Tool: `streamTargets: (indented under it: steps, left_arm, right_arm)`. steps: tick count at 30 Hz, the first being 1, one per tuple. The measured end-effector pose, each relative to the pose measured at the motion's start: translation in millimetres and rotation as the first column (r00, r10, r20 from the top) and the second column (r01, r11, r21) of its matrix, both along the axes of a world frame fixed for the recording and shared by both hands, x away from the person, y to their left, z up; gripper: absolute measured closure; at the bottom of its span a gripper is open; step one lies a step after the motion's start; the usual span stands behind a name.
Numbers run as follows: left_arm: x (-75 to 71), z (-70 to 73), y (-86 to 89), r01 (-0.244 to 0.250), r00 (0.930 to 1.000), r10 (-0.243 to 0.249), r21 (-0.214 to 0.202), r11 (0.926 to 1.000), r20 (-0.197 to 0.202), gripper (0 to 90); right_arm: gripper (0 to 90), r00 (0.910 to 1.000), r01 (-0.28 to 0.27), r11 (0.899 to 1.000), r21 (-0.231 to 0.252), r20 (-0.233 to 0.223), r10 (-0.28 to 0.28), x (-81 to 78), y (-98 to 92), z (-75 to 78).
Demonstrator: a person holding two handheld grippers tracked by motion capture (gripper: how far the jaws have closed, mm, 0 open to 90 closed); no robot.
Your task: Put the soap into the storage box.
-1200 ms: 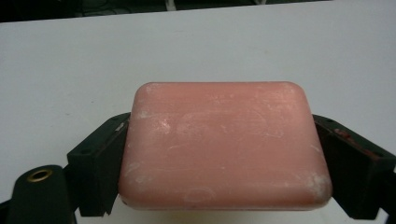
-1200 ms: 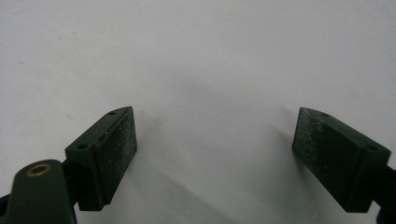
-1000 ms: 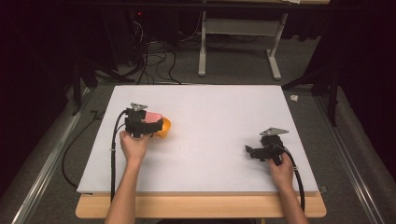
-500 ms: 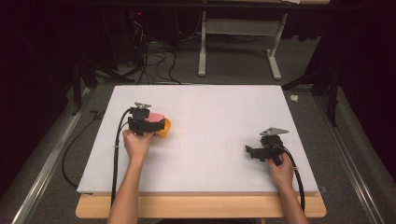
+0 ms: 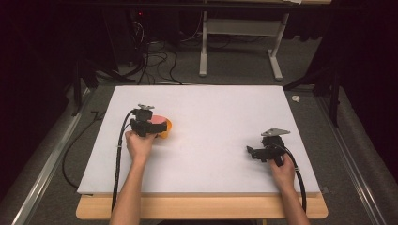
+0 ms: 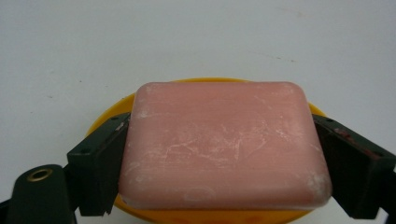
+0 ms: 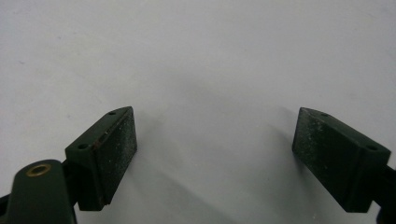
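Soap held over the dish, left of centre in the high view.
The left gripper (image 6: 219,154) clasps the pink soap (image 6: 223,144) above the yellow dish (image 6: 112,116); the right gripper (image 7: 215,154) gapes, unladen. Next, probably a steady lift or a gentle release.

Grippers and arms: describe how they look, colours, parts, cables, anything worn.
Both the left gripper and the right gripper are black, each topped by a grey three-cornered plate and trailing a black cable along the forearm. In the right gripper view the pads are flat, dark, scuffed rectangles with small screw holes; a brass-ringed hole sits at lower left. The forearms are bare, with no sleeves.
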State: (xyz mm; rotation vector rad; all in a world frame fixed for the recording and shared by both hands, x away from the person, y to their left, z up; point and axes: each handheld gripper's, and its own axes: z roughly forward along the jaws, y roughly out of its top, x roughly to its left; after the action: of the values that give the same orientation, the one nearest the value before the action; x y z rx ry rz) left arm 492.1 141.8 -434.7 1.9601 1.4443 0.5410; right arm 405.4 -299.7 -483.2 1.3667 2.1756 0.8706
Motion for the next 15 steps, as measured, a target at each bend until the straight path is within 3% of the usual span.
streamTargets:
  steps: [15]
  left_arm:
    - [3.2, -7.1, -3.3, 0.01, 0.9995, -0.01, 0.009, 0.9999, -0.03, 13.6]
  right_arm:
    - [14.5, 1.0, 0.0, 1.0, -0.001, 0.0, 0.0, 0.0, 0.0, 0.0]
